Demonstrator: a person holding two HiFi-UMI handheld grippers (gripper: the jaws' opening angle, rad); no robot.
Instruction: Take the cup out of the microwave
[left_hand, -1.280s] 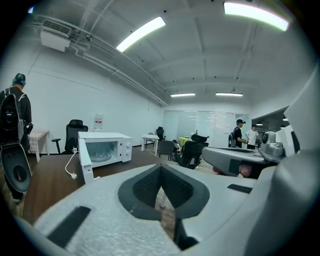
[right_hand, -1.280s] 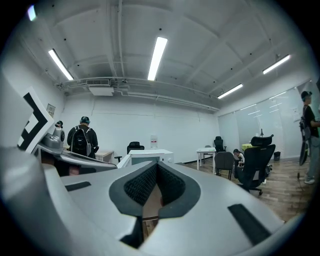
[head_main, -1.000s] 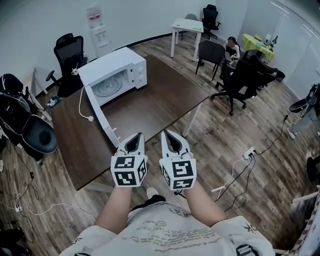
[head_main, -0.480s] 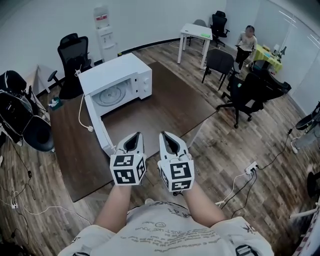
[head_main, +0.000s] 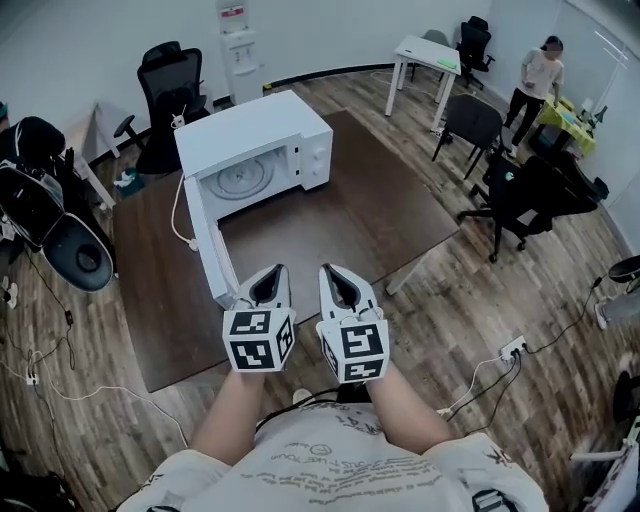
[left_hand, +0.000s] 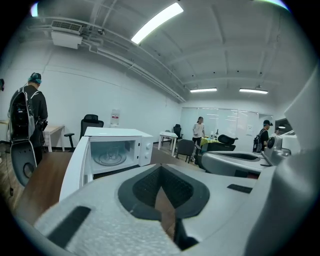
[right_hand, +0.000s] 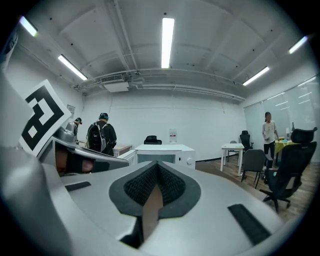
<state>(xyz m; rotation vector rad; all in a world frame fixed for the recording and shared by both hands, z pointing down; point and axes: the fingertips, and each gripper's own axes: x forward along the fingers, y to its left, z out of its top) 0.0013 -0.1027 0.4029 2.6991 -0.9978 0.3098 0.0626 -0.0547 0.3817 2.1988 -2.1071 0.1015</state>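
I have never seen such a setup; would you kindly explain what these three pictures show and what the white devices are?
There is no robot: a person holds a two-jaw left gripper and right gripper; the marker cubes are part of them. The downward picture comes from a camera on the person's head; the other two from cameras riding on each gripper, looking along its jaws. Both grippers are shut and empty. On the brown table stands a white microwave, its door open. Something clear, perhaps the cup, seems to stand on the turntable; I cannot be sure.
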